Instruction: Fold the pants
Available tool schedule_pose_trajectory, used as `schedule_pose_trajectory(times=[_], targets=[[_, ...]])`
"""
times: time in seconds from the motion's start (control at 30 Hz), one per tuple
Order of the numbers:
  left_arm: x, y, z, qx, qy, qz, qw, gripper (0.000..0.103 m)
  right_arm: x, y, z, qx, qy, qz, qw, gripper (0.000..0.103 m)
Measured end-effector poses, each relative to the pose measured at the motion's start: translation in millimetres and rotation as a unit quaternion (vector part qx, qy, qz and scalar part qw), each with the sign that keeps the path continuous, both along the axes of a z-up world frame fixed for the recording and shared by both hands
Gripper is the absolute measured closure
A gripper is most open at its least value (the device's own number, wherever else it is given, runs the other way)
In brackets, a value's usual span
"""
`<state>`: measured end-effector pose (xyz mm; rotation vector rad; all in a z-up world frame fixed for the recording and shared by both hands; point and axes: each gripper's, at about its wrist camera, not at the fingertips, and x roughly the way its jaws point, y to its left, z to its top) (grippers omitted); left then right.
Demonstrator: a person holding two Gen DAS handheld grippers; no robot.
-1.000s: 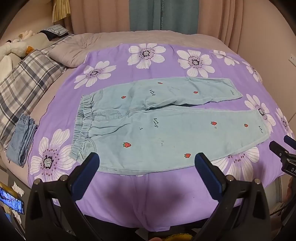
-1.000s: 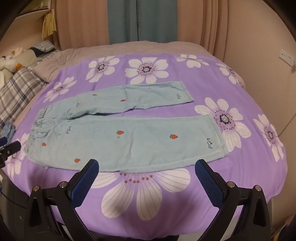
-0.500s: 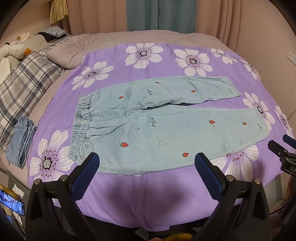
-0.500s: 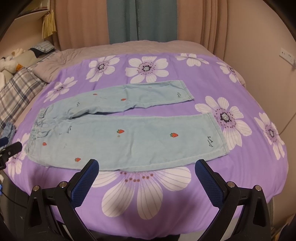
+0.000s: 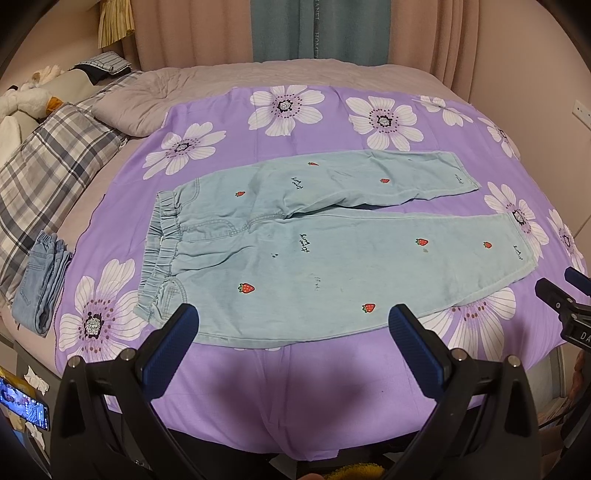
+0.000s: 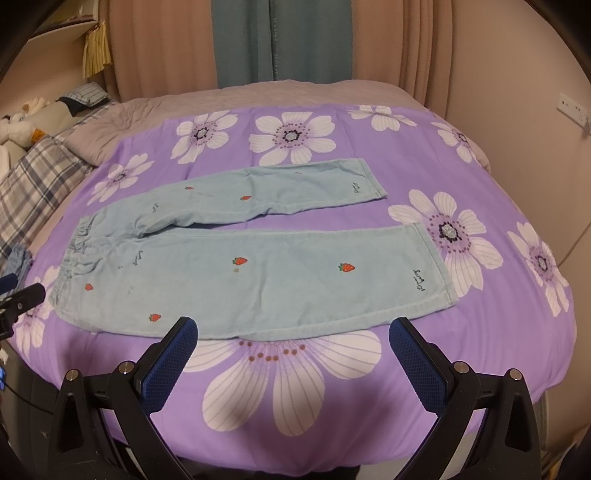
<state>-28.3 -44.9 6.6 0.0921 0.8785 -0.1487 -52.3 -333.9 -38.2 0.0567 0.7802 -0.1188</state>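
Note:
Light blue pants with small red strawberries lie flat and unfolded on the purple flowered bedspread, waistband to the left, both legs pointing right. They also show in the right wrist view. My left gripper is open and empty, above the near hem edge of the waist end. My right gripper is open and empty, just in front of the near leg's lower edge. The right gripper's tips show at the right edge of the left wrist view.
A folded pair of blue jeans lies at the bed's left edge. A plaid pillow and a grey quilt lie at the far left. Curtains hang behind the bed. A phone glows at the lower left.
Both grippers have moved slightly nearer to the pants' front edge. The pants have not moved.

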Motion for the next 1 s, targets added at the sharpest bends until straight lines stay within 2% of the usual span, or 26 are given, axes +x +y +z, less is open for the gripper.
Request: schedule_pose_trajectory(times=[0.5,0.63,0.67,0.73,0.83,0.9,0.93,0.97,1.0], targets=[[0,1,-1,-0.003,0.0,0.002,1.0,0.0,-1,0,0,0.001,0.0,0.0,1.0,0.0],[10,16,-11,-0.053,0.02,0.026,0.9981,0.0,0,1,-1,0.005,-0.003,0.006,1.0,0.0],[18,29,-21,-0.079,0.039,0.05,0.9949,0.0,0,2,-3,0.005,-0.003,0.012,1.0,0.0],[26,48,-36,-0.106,0.065,0.089,0.9883,0.001,-1,8,-9,-0.007,-0.004,0.03,1.0,0.0],[37,92,-67,-0.156,0.095,0.165,0.9692,0.001,0,32,-26,-0.058,-0.014,0.071,0.996,0.0],[38,113,-81,-0.194,0.105,0.193,0.956,0.001,4,63,-40,-0.108,-0.034,0.127,0.985,0.0],[38,122,-85,-0.213,0.104,0.203,0.9501,0.001,9,76,-43,-0.14,-0.071,0.14,0.978,0.0],[37,133,-91,-0.234,0.098,0.217,0.9425,0.001,11,92,-45,-0.144,-0.083,0.161,0.973,0.0],[37,139,-94,-0.243,0.094,0.224,0.9392,0.001,13,108,-48,-0.158,-0.086,0.183,0.967,0.001]])
